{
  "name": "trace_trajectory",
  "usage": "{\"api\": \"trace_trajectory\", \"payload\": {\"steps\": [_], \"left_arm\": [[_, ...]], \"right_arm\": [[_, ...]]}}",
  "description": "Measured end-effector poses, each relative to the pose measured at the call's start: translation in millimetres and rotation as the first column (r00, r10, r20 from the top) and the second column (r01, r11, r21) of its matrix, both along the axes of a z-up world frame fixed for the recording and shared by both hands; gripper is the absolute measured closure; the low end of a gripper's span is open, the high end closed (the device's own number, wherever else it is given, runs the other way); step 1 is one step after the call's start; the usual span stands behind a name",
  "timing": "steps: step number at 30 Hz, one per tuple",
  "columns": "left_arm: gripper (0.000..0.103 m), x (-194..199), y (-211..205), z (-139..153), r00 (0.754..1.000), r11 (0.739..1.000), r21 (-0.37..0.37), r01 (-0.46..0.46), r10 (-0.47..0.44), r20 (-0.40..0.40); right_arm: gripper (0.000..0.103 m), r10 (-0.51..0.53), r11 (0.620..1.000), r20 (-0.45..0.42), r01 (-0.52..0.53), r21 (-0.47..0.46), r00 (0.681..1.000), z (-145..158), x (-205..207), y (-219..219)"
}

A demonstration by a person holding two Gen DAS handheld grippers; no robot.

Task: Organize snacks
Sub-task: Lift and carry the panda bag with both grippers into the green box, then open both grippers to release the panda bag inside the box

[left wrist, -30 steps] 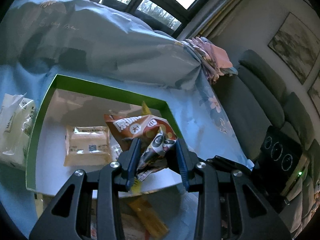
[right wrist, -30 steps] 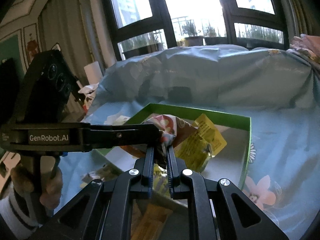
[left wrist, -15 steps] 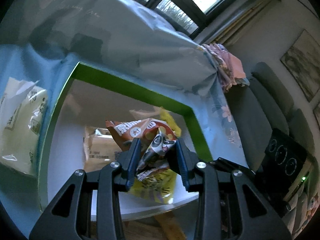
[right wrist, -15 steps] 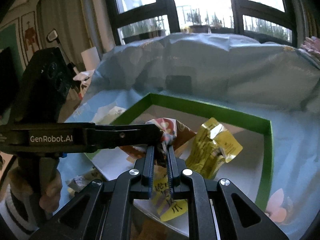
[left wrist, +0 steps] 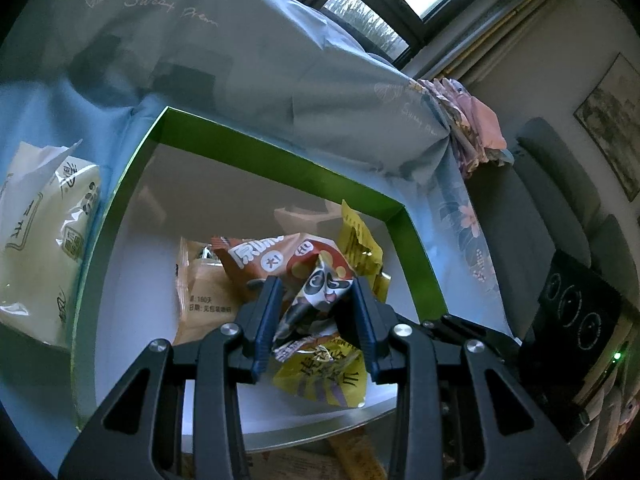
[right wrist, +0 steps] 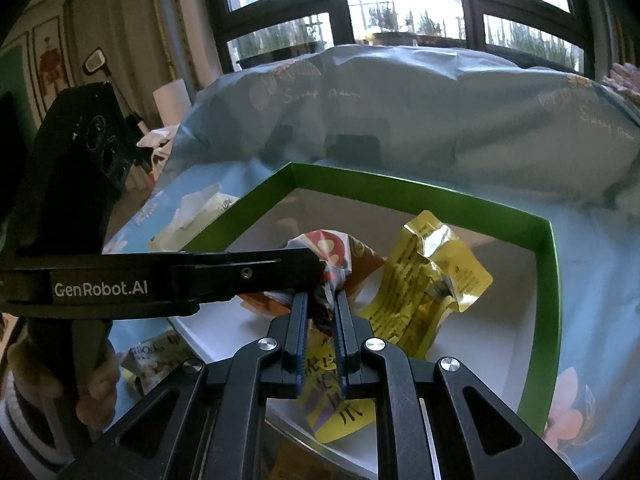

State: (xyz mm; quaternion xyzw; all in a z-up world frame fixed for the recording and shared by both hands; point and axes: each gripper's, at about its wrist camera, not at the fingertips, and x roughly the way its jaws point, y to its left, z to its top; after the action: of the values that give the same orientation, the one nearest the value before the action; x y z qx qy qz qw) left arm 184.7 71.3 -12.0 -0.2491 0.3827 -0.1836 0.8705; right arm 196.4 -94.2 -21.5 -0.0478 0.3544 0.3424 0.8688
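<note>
Both grippers hold one orange-and-red panda snack bag (left wrist: pixel 288 264) over the green-rimmed white box (left wrist: pixel 280 152). My left gripper (left wrist: pixel 316 292) is shut on its crumpled end. My right gripper (right wrist: pixel 322 300) is shut on the same bag (right wrist: pixel 336 252), its fingers nearly together. The left gripper's arm (right wrist: pixel 160 284) crosses the right wrist view from the left. A yellow snack pouch (right wrist: pixel 428 280) hangs just right of the bag over the box (right wrist: pixel 548 280). A beige packet (left wrist: pixel 200 292) lies inside the box. Another yellow packet (left wrist: pixel 324 380) lies below my left gripper.
A white tissue pack (left wrist: pixel 40 248) lies left of the box on the blue floral cloth (left wrist: pixel 240 60). More snack packets (right wrist: pixel 156 360) lie near the box's front edge. A grey sofa (left wrist: pixel 560 220) stands to the right. Windows are behind.
Both grippers have carried the panda bag forward and lower over the box. The box and the packets inside now look larger and closer.
</note>
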Motion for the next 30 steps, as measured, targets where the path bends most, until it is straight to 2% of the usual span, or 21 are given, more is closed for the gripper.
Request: {"api": "trace_trajectory", "payload": {"steps": [17, 20, 24, 27, 29, 30], "left_arm": [[0.063, 2.7, -8.5, -1.4, 1.000, 0.998, 0.055, -0.017, 0.017, -0.011], [0.053, 1.8, -12.1, -0.2, 0.999, 0.994, 0.106, -0.037, 0.038, -0.008], [0.050, 0.0, -17.7, 3.2, 0.999, 0.983, 0.173, -0.054, 0.054, 0.004], [0.042, -2.5, -22.2, 7.8, 0.997, 0.969, 0.236, -0.072, 0.069, 0.023], [0.034, -3.9, -24.9, 11.1, 0.997, 0.961, 0.264, -0.078, 0.070, 0.040], [0.032, -5.8, -27.1, 13.8, 0.996, 0.955, 0.285, -0.085, 0.073, 0.052]], "right_arm": [[0.089, -0.019, 0.999, -0.016, 0.018, -0.032, 1.000, -3.2, 0.7, 3.9], [0.089, -0.019, 0.999, -0.013, 0.019, -0.043, 1.000, -3.4, -1.3, 4.7], [0.089, -0.023, 0.997, 0.006, 0.024, -0.071, 1.000, -2.3, -7.2, 5.7], [0.089, -0.033, 0.997, 0.013, 0.034, -0.074, 0.999, 0.0, -11.7, 3.1], [0.083, -0.045, 0.996, 0.019, 0.047, -0.076, 0.999, 2.2, -15.3, -0.2], [0.075, -0.051, 0.996, 0.027, 0.053, -0.076, 0.998, 4.1, -18.1, -3.0]]}}
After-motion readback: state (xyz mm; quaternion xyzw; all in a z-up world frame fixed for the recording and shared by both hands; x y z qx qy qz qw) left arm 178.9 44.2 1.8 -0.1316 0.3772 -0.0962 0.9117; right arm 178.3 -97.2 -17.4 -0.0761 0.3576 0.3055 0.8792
